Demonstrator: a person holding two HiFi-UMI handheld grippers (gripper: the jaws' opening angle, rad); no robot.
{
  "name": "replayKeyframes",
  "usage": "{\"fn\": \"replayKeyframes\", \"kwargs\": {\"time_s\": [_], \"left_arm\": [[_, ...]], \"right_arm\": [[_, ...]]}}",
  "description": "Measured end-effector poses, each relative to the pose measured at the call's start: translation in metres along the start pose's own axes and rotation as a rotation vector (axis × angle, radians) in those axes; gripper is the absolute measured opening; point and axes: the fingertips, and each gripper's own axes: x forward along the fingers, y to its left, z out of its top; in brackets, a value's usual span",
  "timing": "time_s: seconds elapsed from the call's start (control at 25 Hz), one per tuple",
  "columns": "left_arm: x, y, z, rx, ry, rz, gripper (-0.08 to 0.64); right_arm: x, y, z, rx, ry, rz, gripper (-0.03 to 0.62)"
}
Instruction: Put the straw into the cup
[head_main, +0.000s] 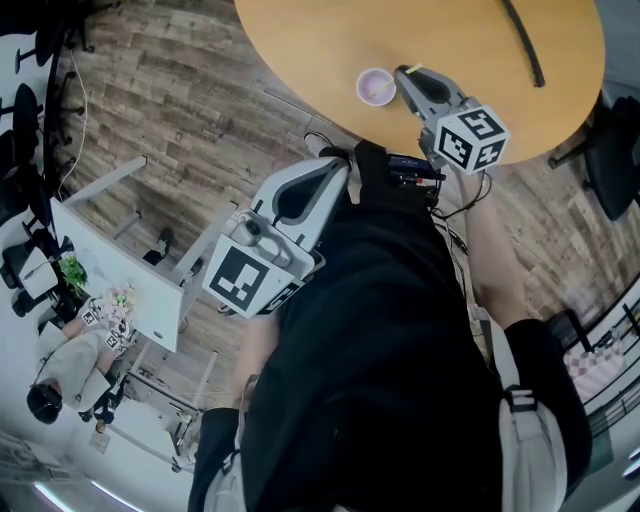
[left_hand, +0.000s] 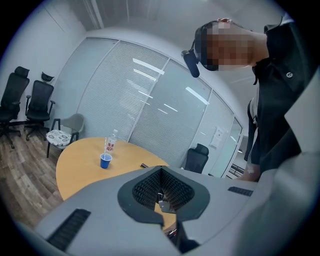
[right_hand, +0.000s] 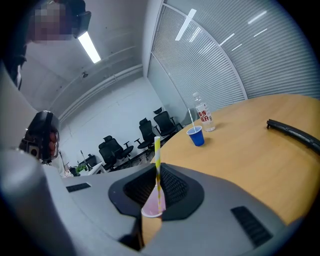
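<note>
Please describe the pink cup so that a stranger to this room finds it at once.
On the round wooden table, near the edge closest to the person, the right gripper holds a striped straw. The pink cup stands at that gripper's tip; the other cup is blue, farther off beside a bottle.

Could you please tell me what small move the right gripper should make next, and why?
Probably open the right gripper to release the straw: it is pinched upright, and its lower end already seems to sit inside the pink cup.
</note>
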Motion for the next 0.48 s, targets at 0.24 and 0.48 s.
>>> {"fn": "replayKeyframes", "kwargs": {"time_s": [0.24,0.48], "left_arm": [[0.000,-0.001,-0.001,0.003,0.003,-0.002,0.009],[-0.001,0.002,0.001,0.005,0.001,-0.003,0.009]], "right_arm": [[0.002,-0.002,-0.009,0.005,0.024,-0.013,0.035],[0.004,-0.004,-0.013,0.015,0.030,-0.021,0.035]]}}
